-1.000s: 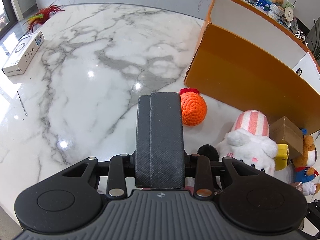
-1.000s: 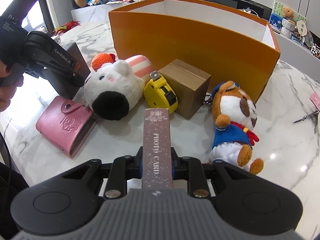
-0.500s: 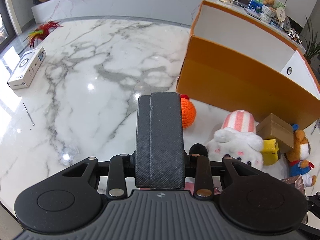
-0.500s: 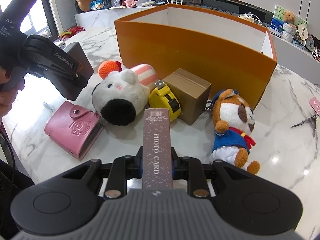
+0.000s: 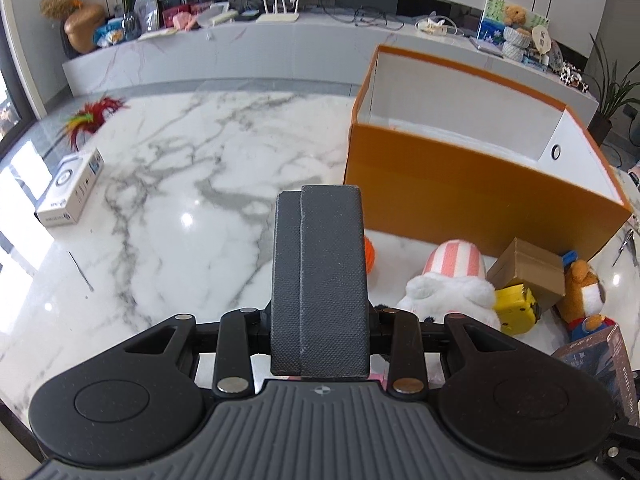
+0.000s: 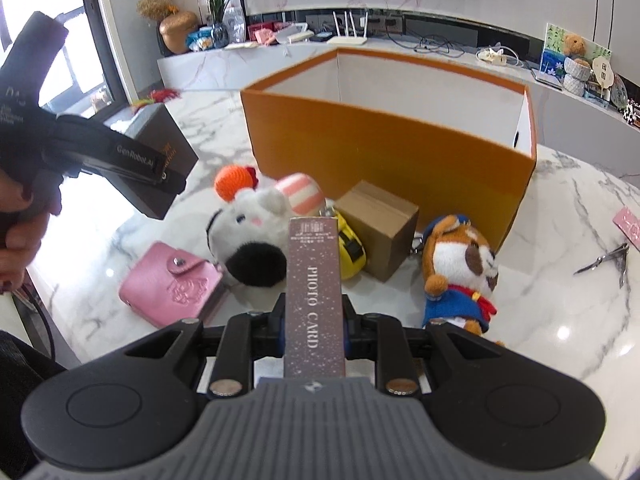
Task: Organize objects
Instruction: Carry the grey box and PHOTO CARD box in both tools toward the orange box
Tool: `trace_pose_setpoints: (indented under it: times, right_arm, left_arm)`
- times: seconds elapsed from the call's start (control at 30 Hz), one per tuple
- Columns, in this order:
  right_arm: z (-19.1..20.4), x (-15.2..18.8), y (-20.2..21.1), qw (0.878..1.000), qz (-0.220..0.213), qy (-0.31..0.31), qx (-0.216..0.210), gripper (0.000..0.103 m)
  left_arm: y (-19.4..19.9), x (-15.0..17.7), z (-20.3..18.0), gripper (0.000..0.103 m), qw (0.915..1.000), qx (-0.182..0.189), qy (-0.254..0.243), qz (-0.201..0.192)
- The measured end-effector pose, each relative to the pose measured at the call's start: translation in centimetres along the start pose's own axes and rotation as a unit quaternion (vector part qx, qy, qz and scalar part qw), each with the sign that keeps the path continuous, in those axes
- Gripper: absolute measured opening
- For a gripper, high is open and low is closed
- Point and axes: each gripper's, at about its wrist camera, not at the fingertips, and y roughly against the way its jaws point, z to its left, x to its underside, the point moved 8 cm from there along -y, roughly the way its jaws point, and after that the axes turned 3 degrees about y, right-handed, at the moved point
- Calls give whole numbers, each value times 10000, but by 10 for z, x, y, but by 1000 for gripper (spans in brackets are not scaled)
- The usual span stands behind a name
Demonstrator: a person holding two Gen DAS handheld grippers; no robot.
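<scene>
left gripper (image 5: pixel 320 280) pinching dark box (image 6: pixel 160 148) | right gripper (image 6: pixel 314 300) pinching photo card box (image 6: pixel 314 292) | I'm watching both narrow grips (could slip before orange bin (image 6: pixel 384 148))

Tabletop (image 5: pixel 168 208): polished marble, glossy, threw back lamp glare. Orange box (image 6: pixel 384 152): matt card, white inside. Small carton (image 6: pixel 380 220): plain brown cardboard. Dark case (image 5: pixel 320 276): matt, fine pebbled grain. Photo card box (image 6: pixel 315 300): speckled paper. Wallet (image 6: pixel 170 284): pink embossed leatherette, metal snap. White toy (image 6: pixel 256 220): fluffy plush. Orange ball (image 6: pixel 232 184): crocheted yarn.
</scene>
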Motion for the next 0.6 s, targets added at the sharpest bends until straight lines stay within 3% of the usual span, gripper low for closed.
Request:
trace_pose_setpoints:
  times: [0.17, 0.37, 0.5, 0.6]
  right_arm:
    - [-2, -24, 21, 9990, -398, -160, -115, 24]
    - [-35, -102, 45, 9918, -1181, -492, 16, 24]
    - [-70, -146, 30, 9868, -1422, -709, 306, 24]
    - [-96, -153, 4, 9835, -1443, -937, 557, 24]
  left_arm:
    - [21, -20, -2, 39, 9994, 213, 141, -242]
    - [38, -93, -30, 39, 9962, 604, 211, -596]
    - [15, -135, -58, 39, 9941, 888, 175, -602]
    - [-20, -148, -74, 39, 9919, 1155, 254, -474]
